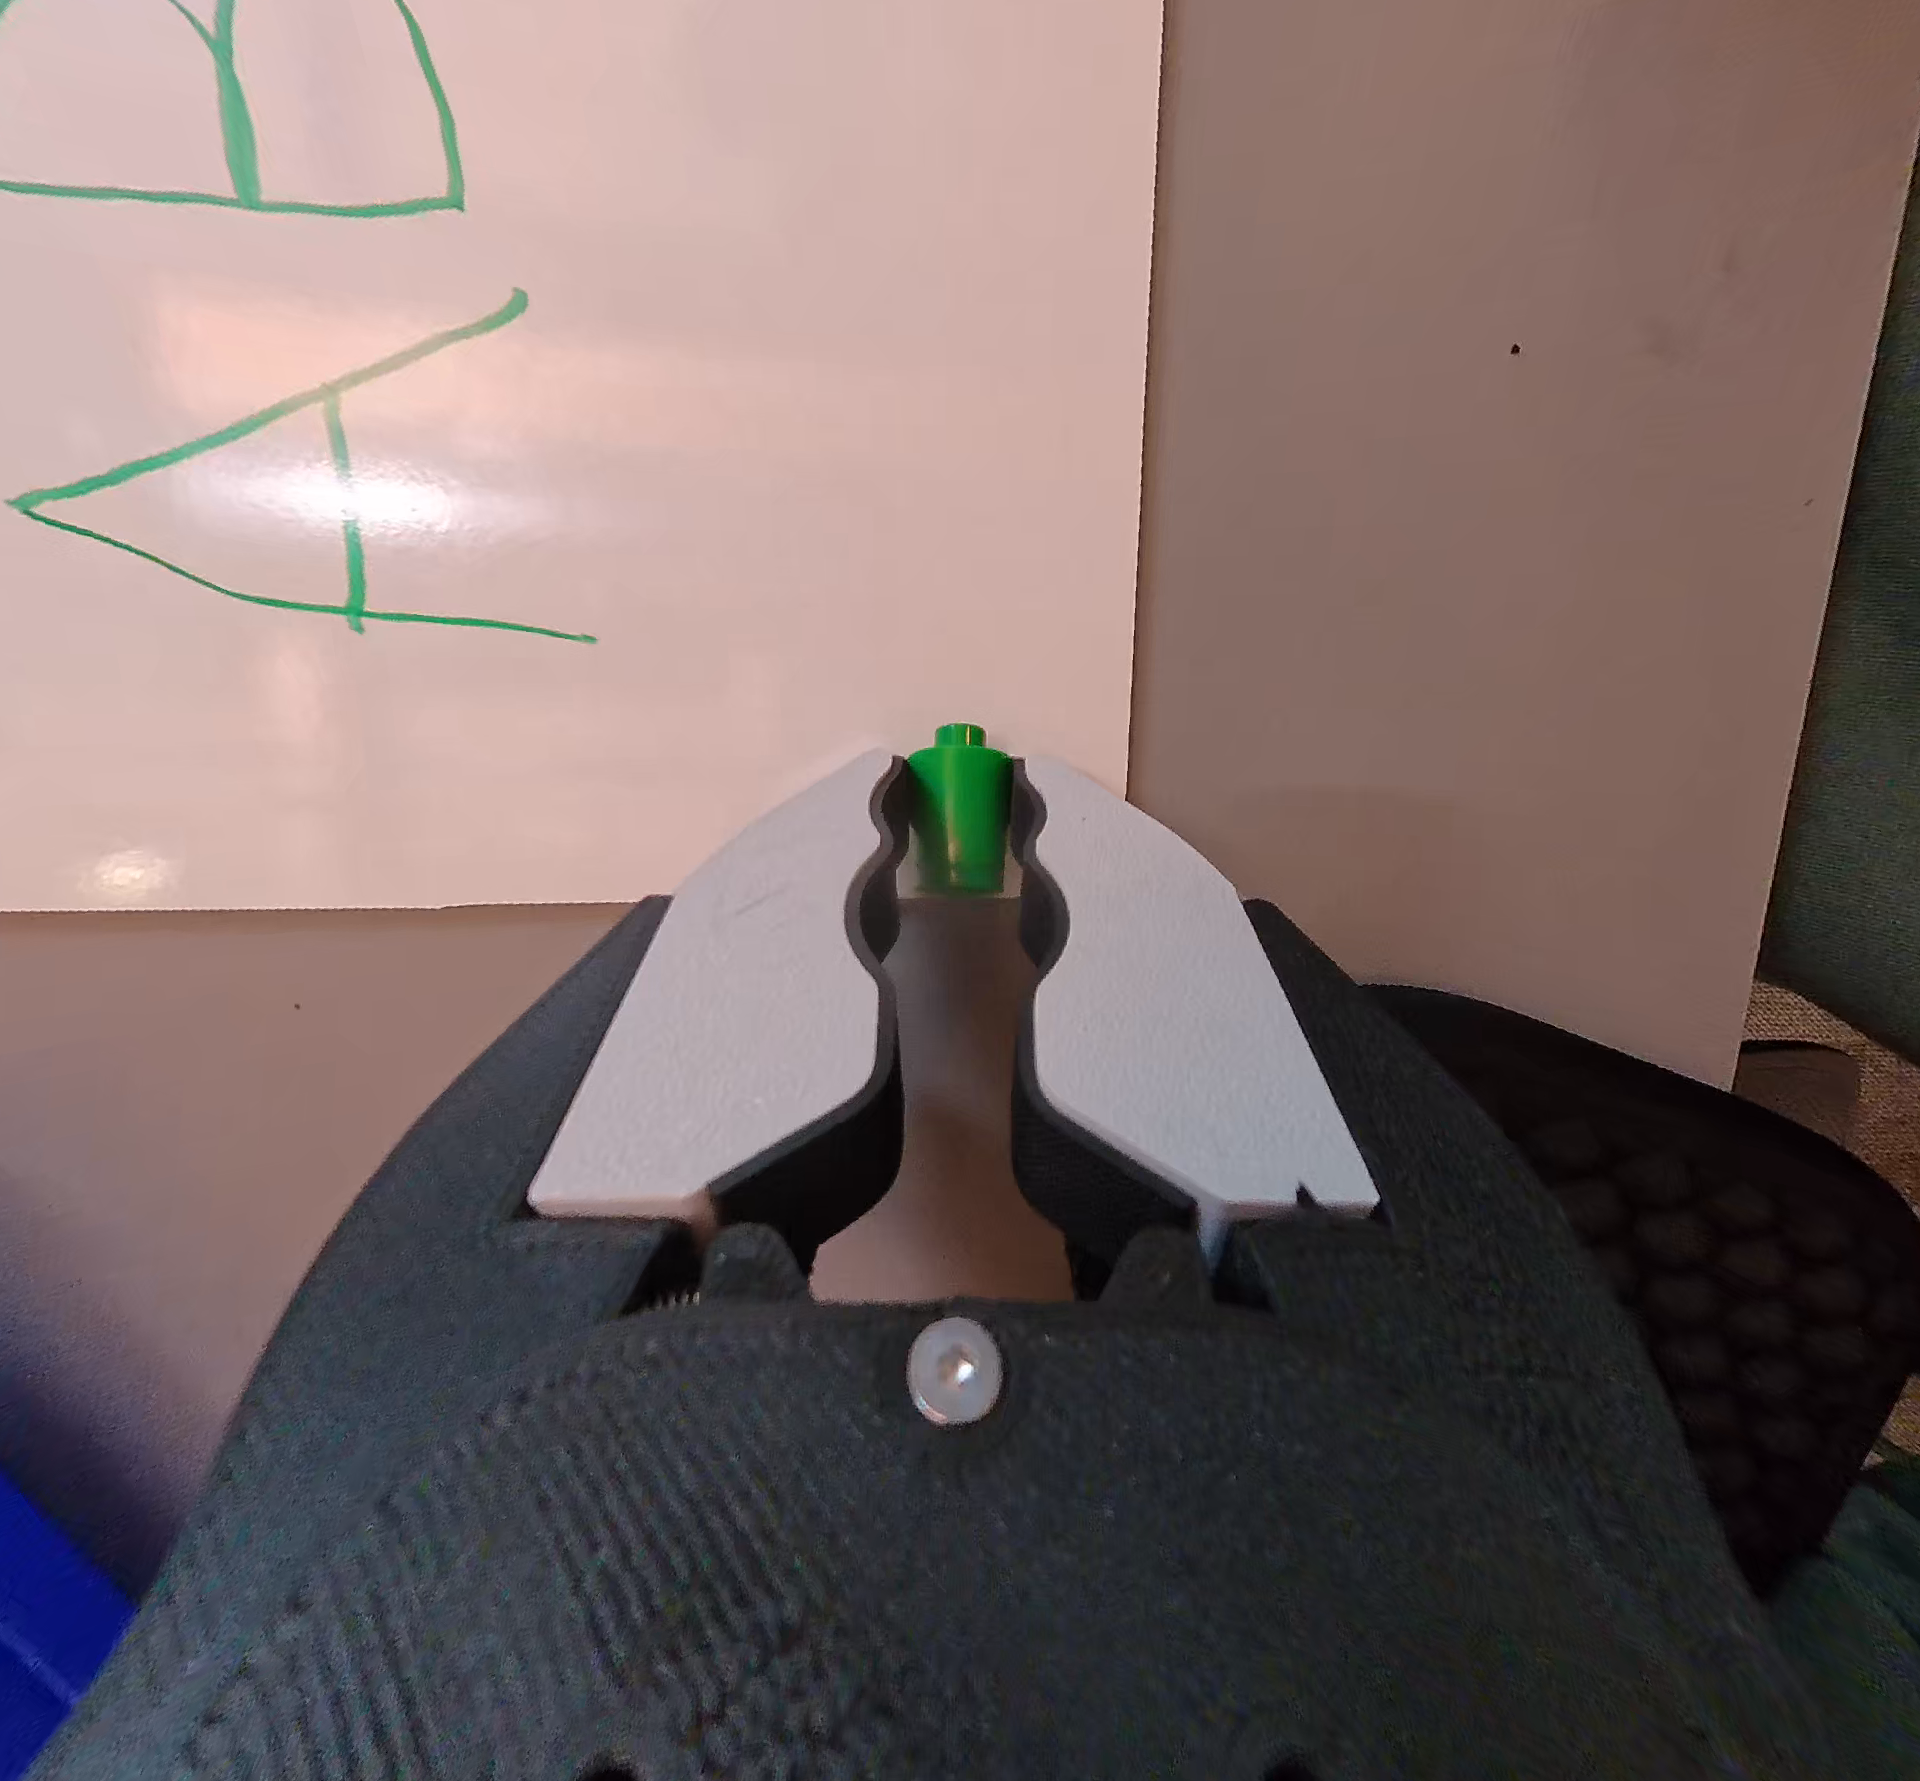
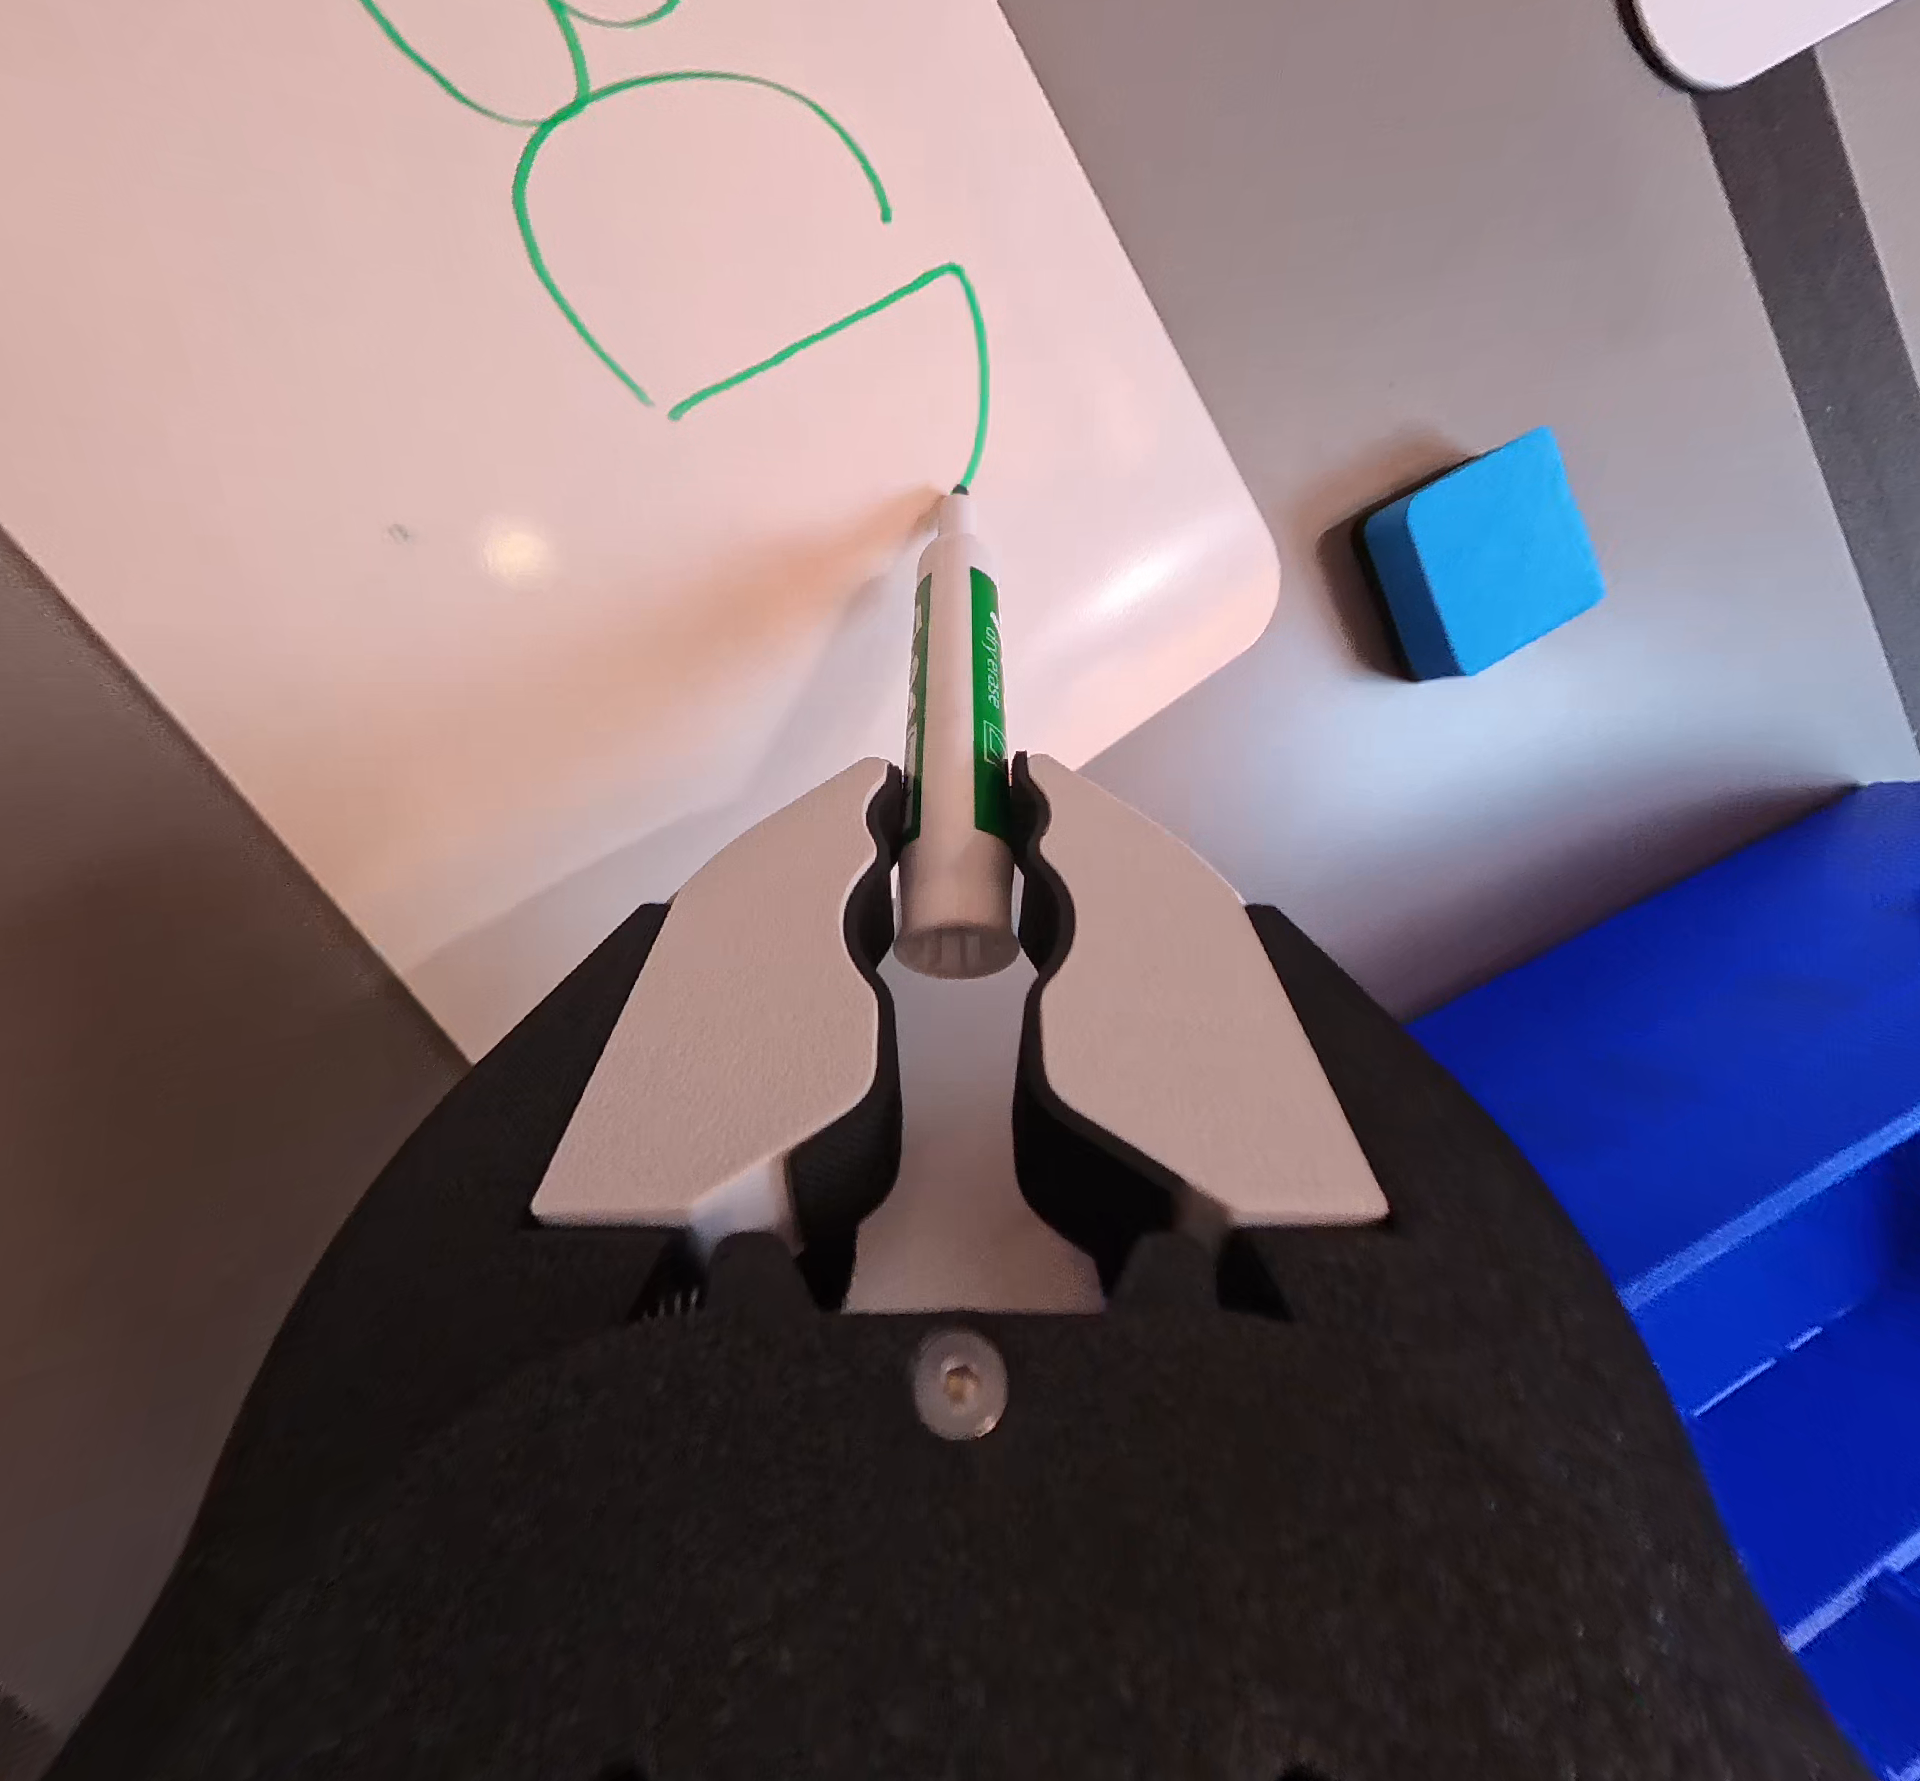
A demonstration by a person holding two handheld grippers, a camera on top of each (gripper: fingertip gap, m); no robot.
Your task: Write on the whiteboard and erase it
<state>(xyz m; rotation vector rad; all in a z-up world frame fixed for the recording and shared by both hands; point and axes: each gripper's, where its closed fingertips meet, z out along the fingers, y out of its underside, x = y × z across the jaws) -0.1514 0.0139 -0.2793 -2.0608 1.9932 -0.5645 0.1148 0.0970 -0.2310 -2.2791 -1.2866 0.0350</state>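
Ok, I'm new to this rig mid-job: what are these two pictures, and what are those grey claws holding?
Each picture comes from a camera mounted on a hand-held gripper, looking forward along its two grey fingers. There is no robot arm; a person holds one gripper in each hand.

In the right wrist view, the right gripper is shut on a green marker, whose tip touches the whiteboard at the end of a green stroke. A blue eraser lies beside the board on the grey table, and a blue bin sits at the right.

In the left wrist view, the left gripper is shut on the marker's green cap, near the board's edge.
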